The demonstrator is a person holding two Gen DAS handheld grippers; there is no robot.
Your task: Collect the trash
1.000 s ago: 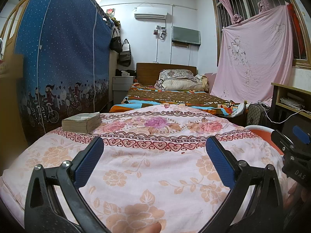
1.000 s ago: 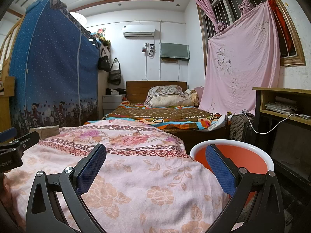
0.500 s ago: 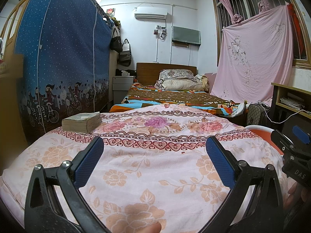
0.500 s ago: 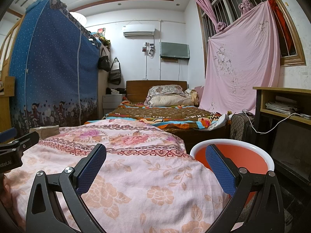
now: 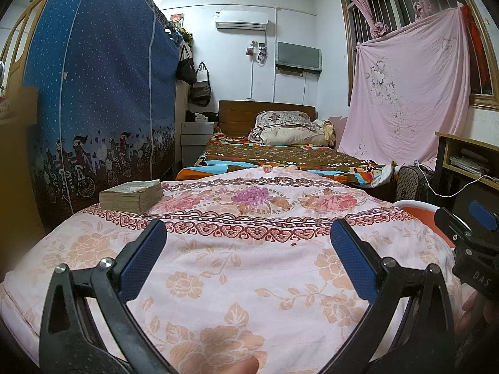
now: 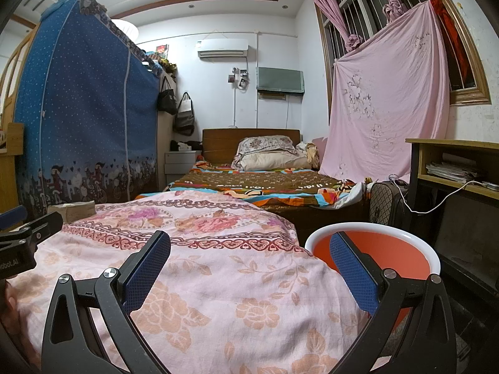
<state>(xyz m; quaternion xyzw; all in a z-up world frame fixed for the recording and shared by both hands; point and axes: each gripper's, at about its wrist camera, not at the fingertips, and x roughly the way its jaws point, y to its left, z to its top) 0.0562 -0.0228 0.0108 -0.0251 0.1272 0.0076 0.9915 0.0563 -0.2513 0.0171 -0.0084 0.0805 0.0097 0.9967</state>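
We hold the left gripper (image 5: 248, 257) spread wide with nothing between its blue pads, low over the pink floral bedspread (image 5: 249, 274). The right gripper (image 6: 249, 265) is likewise spread and empty, one finger over the bedspread's edge, the other in front of the basin. On the right gripper's body, seen from the left camera, we read "DAS" (image 5: 482, 275); on the left gripper's body, seen from the right camera, "obot.AI" (image 6: 7, 264).

The orange basin with a white rim (image 6: 386, 249) stands just beside the bed's right edge; the part of its inside we can see holds nothing. A thick worn book (image 5: 132, 194) lies on the bedspread's far left. A tiny red speck (image 5: 293, 244) sits on the cloth between the left fingers; we cannot tell what it is.

Nothing has shifted from half a second ago: both grippers and all objects match.
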